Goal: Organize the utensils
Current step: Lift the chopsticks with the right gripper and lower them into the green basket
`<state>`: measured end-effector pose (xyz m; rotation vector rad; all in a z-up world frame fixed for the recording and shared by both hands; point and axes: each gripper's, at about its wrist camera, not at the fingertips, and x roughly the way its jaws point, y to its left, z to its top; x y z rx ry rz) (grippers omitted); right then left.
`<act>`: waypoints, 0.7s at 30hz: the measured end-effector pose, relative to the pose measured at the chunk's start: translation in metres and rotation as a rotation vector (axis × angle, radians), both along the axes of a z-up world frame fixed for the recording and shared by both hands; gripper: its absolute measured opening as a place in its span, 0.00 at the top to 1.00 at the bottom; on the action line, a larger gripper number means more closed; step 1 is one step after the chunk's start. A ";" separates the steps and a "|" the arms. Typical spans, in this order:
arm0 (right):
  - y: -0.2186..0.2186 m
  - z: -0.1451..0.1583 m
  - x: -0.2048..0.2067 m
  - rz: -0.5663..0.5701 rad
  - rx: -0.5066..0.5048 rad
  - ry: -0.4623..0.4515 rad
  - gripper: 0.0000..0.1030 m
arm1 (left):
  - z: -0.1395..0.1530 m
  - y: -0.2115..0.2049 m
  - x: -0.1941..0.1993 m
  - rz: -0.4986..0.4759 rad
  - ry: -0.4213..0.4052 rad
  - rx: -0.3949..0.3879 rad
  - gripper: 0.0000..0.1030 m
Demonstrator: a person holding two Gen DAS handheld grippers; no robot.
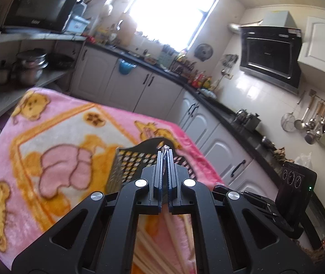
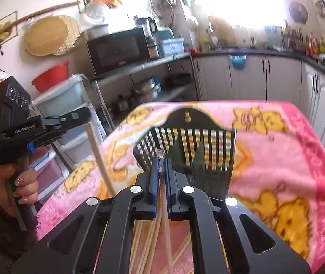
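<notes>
- While both claws hang over the pink blanket (image 1: 75, 137) on the desk, each is clenched on one chopstick.
- My left claw (image 1: 165, 151) has its jaws pressed together at the centre of the left wrist view; a glinting tip pokes out between them, and in the right wrist view a pale chopstick (image 2: 99, 157) slants down from that claw at centre left.
- My right claw (image 2: 161, 159) grips a second chopstick (image 2: 165, 210), which runs back under the jaws toward the bottom of the frame.
- More chopsticks (image 2: 146, 239) lie loose on the blanket at the bottom centre of the right wrist view.
- A black slotted utensil holder (image 2: 199, 146) lies just beyond the right claw, mid-frame; I judge it the destination.
- Handling, as I judge it: these sticks look light, stiff and thin, smooth enough to swivel or slide between the pads.
- A hold near one end leaves the long free end to swing, so taking them closer to the middle should steady them.
- I can't tell whether the holder's opening faces me.
</notes>
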<state>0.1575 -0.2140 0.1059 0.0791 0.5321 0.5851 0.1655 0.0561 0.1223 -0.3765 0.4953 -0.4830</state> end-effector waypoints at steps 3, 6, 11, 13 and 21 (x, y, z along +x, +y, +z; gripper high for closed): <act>-0.004 0.016 -0.003 -0.005 0.017 -0.055 0.94 | 0.013 -0.008 -0.001 -0.024 -0.030 -0.009 0.99; -0.008 0.032 -0.006 -0.019 0.036 -0.111 0.94 | 0.026 -0.012 -0.002 -0.037 -0.057 -0.021 0.99; -0.015 0.053 0.000 -0.042 0.066 -0.182 0.94 | 0.044 -0.015 0.004 -0.046 -0.099 -0.047 0.99; -0.018 0.062 0.006 -0.053 0.072 -0.204 0.94 | 0.050 -0.016 0.006 -0.050 -0.111 -0.058 0.99; -0.026 0.094 0.020 -0.087 0.092 -0.284 0.94 | 0.084 -0.022 0.020 -0.043 -0.192 -0.068 0.99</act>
